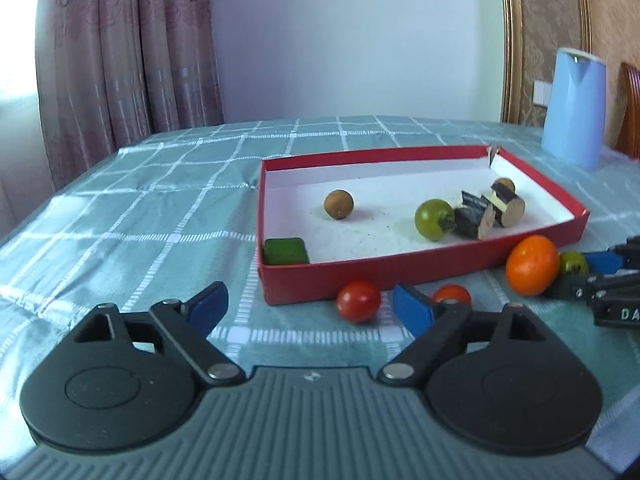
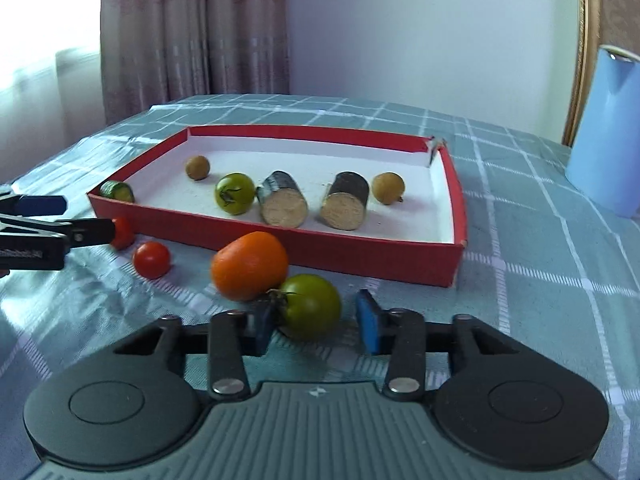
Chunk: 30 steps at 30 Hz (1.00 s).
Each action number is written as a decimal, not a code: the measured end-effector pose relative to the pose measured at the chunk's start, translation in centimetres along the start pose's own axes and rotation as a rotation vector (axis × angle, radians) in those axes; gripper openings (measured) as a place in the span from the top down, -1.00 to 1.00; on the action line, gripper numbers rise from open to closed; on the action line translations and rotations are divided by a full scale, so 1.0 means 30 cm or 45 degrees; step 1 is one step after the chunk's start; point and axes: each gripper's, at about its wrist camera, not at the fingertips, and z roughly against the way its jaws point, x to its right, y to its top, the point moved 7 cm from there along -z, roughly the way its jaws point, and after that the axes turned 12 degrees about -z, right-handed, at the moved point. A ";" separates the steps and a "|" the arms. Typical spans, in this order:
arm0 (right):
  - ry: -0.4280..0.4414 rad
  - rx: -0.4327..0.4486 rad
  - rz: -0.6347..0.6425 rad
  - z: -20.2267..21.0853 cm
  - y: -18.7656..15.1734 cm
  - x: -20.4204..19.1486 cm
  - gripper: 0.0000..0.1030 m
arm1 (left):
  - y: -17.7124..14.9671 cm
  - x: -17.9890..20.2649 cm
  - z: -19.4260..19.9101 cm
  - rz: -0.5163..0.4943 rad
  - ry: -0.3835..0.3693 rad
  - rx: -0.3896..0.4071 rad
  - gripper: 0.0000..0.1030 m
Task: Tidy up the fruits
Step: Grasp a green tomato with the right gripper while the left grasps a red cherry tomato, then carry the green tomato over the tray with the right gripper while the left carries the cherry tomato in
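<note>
On a table draped in a teal checked tablecloth [image 1: 120, 216], we held two grippers before a shallow red box [image 2: 360, 258] with a white floor. Our right gripper [image 2: 316, 326] sat low on the cloth with its blue pads spread to a middling width around a green tomato [image 2: 314, 306]; the left pad [image 2: 262, 330] was at the fruit's stem side, the right pad [image 2: 368, 322] stood just clear of it, so nothing was clamped. Just beyond that fruit, and touching it as far as we could tell, lay an orange tomato [image 2: 250, 266], close to the box's near wall. Our left gripper [image 1: 308, 306] hovered with its fingers wide apart and empty; between and just past the tips lay a red cherry tomato [image 1: 358, 301], with a second cherry tomato [image 1: 452, 294] partly hidden behind the right pad [image 1: 412, 308], both on the cloth beside the box's front wall. Inside the box we saw a brown longan [image 1: 339, 204], another green tomato [image 1: 434, 219], two dark-skinned sugarcane stubs [image 2: 284, 198] with pale cut ends lying side by side, a second longan [image 2: 388, 187] near the far right, and a green cucumber piece [image 1: 286, 251] tucked into the near left corner. A pale blue kettle [image 1: 574, 108] stood well behind the box, before rose curtains [image 1: 128, 52].
</note>
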 end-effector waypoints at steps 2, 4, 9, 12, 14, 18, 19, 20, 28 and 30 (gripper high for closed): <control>0.003 -0.001 0.002 0.001 0.001 -0.002 0.36 | 0.004 0.027 -0.013 -0.049 -0.003 -0.018 -0.67; 0.001 -0.002 0.004 0.001 0.003 -0.005 0.36 | 0.004 0.044 -0.043 -0.069 -0.007 -0.070 -0.47; 0.003 -0.002 0.001 0.000 0.002 -0.008 0.37 | 0.011 0.024 -0.107 0.062 -0.105 -0.137 -0.24; 0.011 -0.004 -0.009 0.001 0.000 -0.006 0.37 | 0.007 0.009 -0.097 0.084 -0.103 -0.117 0.06; 0.015 -0.006 -0.015 -0.001 0.000 -0.003 0.37 | 0.001 0.012 -0.088 0.085 -0.149 -0.095 0.24; 0.013 -0.007 -0.012 -0.001 0.000 -0.004 0.36 | 0.003 0.026 -0.085 0.046 -0.126 -0.100 0.24; 0.012 -0.006 -0.011 0.000 0.000 -0.005 0.36 | 0.004 0.032 -0.084 0.028 -0.115 -0.101 0.24; 0.013 -0.006 -0.011 0.000 0.000 -0.004 0.36 | 0.007 0.038 -0.083 0.008 -0.101 -0.101 0.24; 0.022 0.000 -0.024 0.003 0.002 -0.002 0.36 | 0.016 0.065 -0.086 -0.049 -0.113 -0.092 0.43; 0.022 0.002 -0.028 0.004 0.003 0.001 0.36 | 0.011 0.050 -0.089 -0.002 -0.139 -0.094 0.40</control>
